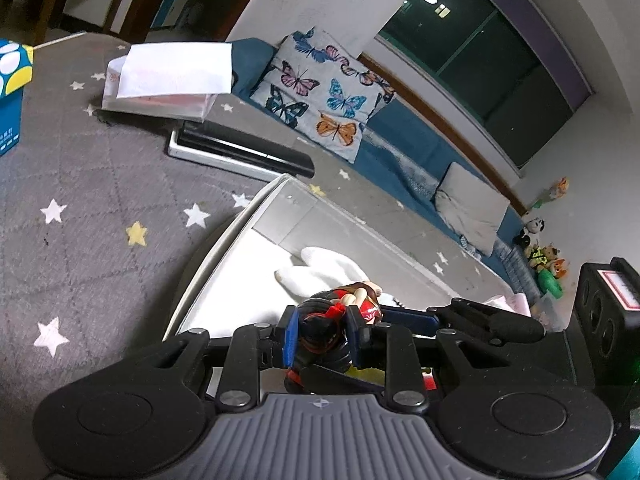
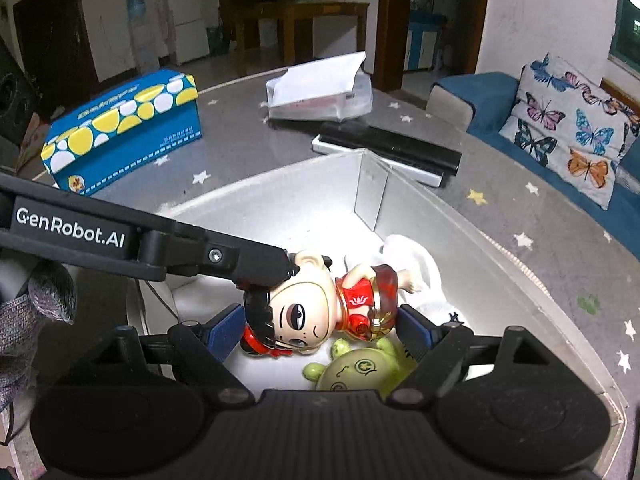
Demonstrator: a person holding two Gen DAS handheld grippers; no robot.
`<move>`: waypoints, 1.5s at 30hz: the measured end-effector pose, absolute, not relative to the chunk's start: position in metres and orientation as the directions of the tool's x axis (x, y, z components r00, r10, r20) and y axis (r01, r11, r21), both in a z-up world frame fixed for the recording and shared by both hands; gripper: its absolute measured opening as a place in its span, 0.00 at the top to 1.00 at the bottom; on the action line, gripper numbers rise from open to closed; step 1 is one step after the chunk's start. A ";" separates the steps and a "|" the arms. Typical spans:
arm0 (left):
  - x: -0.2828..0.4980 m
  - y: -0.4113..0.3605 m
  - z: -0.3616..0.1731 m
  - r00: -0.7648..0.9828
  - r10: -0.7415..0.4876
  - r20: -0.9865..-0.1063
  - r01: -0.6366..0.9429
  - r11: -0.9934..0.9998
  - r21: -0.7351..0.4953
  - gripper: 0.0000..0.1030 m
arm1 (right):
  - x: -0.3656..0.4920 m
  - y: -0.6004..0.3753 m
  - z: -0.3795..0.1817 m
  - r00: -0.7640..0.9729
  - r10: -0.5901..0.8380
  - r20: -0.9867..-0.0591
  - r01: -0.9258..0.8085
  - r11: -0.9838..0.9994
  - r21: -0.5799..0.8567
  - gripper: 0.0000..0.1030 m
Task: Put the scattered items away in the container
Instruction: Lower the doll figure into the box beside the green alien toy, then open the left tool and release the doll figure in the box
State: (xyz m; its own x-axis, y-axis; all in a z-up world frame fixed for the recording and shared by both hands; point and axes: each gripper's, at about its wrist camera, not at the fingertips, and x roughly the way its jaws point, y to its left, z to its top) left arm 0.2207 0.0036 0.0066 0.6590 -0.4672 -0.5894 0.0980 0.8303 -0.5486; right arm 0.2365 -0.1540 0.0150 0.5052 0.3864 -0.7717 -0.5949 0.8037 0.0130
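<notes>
Two wrist views, one grey star-print cloth (image 2: 248,148) over the table, living room behind: blue sofa (image 1: 404,140) with butterfly pillow (image 1: 320,92), dark window (image 1: 488,60), wooden table (image 2: 304,12) and fridge (image 2: 186,16) further back. On the cloth: blue tissue box (image 2: 124,128), clear bag (image 2: 320,96) with white paper, black-and-white slab (image 2: 388,152) just beside the bin.

Doll (image 2: 320,304): big pale head, black hair, red outfit, lying on its side.

Left gripper (image 1: 322,338) is clamped on the doll's head, blue pads (image 1: 291,338) tight on both sides, holding it inside the white bin (image 2: 500,248). Right gripper (image 2: 320,330) is spread wide, pads either side of the doll, not touching it.

Bin also holds a white cloth (image 2: 416,256) under the doll's legs and a green toy (image 2: 356,368) just below the doll.
</notes>
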 end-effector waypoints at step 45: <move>0.157 -0.012 0.032 0.698 -0.375 -0.610 0.149 0.909 -0.389 0.73 | 0.141 -0.163 0.049 0.678 0.334 -0.655 -0.478 0.877 -0.047 0.18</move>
